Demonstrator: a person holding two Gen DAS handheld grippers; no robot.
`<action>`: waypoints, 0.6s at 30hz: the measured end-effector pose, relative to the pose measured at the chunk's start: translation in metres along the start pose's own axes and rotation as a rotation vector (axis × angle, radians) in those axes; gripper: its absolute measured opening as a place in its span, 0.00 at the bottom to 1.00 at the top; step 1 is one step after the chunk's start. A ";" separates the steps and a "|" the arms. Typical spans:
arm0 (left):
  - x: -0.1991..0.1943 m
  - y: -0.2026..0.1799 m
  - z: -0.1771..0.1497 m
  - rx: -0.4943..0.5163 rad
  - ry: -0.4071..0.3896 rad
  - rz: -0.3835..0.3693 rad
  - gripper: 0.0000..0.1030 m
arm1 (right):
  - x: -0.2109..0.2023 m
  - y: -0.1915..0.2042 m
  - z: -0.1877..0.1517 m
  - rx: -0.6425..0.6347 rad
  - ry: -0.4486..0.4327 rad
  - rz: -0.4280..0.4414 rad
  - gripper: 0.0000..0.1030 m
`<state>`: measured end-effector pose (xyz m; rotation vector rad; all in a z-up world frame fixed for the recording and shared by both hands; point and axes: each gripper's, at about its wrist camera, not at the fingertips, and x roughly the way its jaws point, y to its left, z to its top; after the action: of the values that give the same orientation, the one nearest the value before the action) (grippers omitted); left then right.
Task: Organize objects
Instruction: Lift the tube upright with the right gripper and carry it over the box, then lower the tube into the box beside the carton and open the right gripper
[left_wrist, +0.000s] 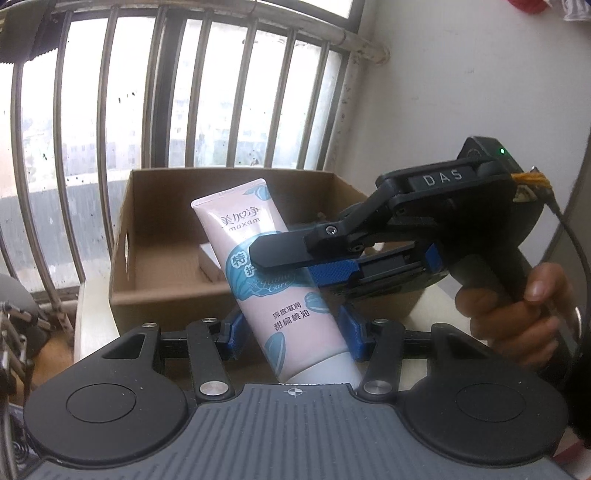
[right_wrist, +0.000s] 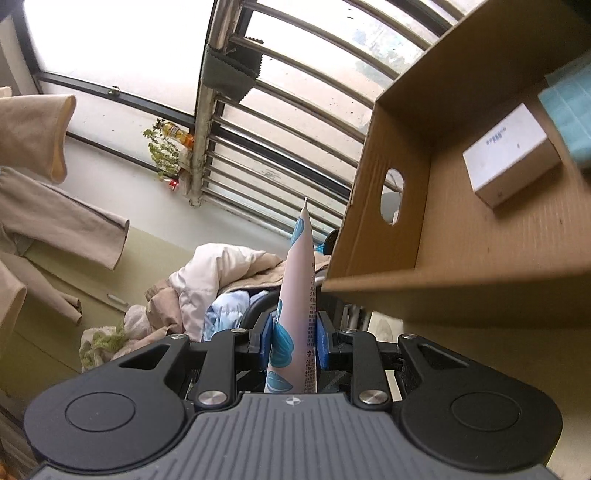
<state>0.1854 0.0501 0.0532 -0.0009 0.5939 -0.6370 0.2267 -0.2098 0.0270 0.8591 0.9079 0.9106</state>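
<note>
Nearest the lens in the left wrist view, the left gripper (left_wrist: 291, 334) has its blue pads set against either side of a pink tube (left_wrist: 258, 273), low down near the white cap end, so it is clamped on the tube. That tube is pale pink with teal leaf prints, the brand "maxam" and Chinese lettering; its flat crimped end points up and leans to the left. Across its middle, the right gripper (left_wrist: 284, 267) comes in from the right, a dark finger over the printed face and a blue pad beneath, closed on the tube too; a hand (left_wrist: 517, 310) grips its handle. The tube hangs in front of an open cardboard box (left_wrist: 159, 229), above a pale surface.

From the right wrist view the tube (right_wrist: 299, 295) is seen edge-on, a thin wedge pinched between the blue pads (right_wrist: 266, 341) of the right gripper (right_wrist: 293, 343). Only this view shows the box's (right_wrist: 480, 266) contents: a white carton (right_wrist: 511, 158) and something light blue (right_wrist: 569, 110) beside it, plus clothes (right_wrist: 207, 288) heaped off to the left.
</note>
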 end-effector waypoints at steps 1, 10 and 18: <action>0.004 0.003 0.006 0.003 0.003 0.002 0.50 | 0.002 0.001 0.007 -0.001 0.002 -0.006 0.26; 0.056 0.044 0.055 -0.044 0.108 -0.008 0.50 | 0.032 -0.007 0.081 0.029 0.041 -0.085 0.27; 0.102 0.061 0.063 -0.053 0.257 0.022 0.51 | 0.058 -0.042 0.111 0.100 0.103 -0.175 0.27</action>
<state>0.3185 0.0316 0.0419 0.0385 0.8580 -0.6042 0.3572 -0.1960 0.0141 0.8095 1.1081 0.7678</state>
